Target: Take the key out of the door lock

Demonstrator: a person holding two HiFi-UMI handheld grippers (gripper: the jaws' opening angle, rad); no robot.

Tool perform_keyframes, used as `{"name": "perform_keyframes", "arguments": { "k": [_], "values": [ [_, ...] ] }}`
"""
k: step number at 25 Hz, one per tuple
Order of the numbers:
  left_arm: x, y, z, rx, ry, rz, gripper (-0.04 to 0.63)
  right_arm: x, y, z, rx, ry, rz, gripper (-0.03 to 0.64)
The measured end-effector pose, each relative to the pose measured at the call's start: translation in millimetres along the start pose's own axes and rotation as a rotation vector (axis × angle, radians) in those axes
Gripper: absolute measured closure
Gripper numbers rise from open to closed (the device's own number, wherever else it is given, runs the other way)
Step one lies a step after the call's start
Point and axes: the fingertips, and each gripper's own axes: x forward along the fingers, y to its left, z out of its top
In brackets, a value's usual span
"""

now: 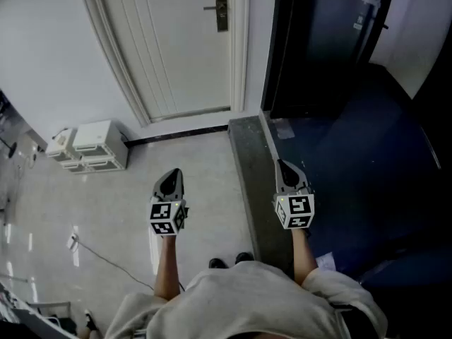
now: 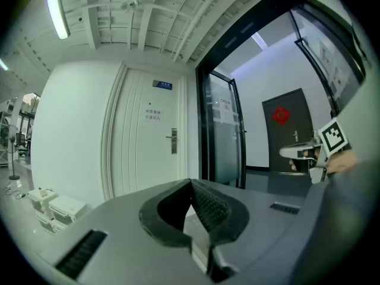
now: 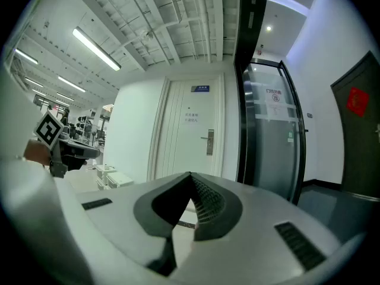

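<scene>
The white door [image 1: 185, 44] stands closed ahead, well beyond reach of both grippers. Its metal lock plate [image 1: 222, 9] has a lever handle pointing left; the same lock plate [image 2: 173, 141] shows in the left gripper view and again, as the lock plate [image 3: 209, 142], in the right gripper view. Any key in it is too small to make out. My left gripper [image 1: 173, 172] hangs over the pale floor, its jaws shut on nothing; the left gripper [image 2: 191, 182] tips meet. My right gripper [image 1: 281, 163] is over the dark threshold, likewise shut and empty, as the right gripper [image 3: 190, 175] tips show.
White box-like units [image 1: 90, 145] sit on the floor against the wall left of the door. A dark glass door [image 1: 321, 41] and dark flooring lie to the right, past a dark threshold strip [image 1: 248, 168]. A thin cable [image 1: 106, 258] trails over the floor at lower left.
</scene>
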Motion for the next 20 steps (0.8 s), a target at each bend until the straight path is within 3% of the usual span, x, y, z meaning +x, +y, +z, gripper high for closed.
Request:
{"name": "perform_keyframes", "arguments": {
  "k": [13,20],
  "values": [
    [8,-16,-7,-0.007,0.010,-0.004,0.578,1,-12,-5,0.021,-0.005,0.029,0.594],
    [37,-33,-2,0.014,0.017,-0.002,0.578,18,-33,-8,0.021,-0.012,0.047,0.594]
  ]
}}
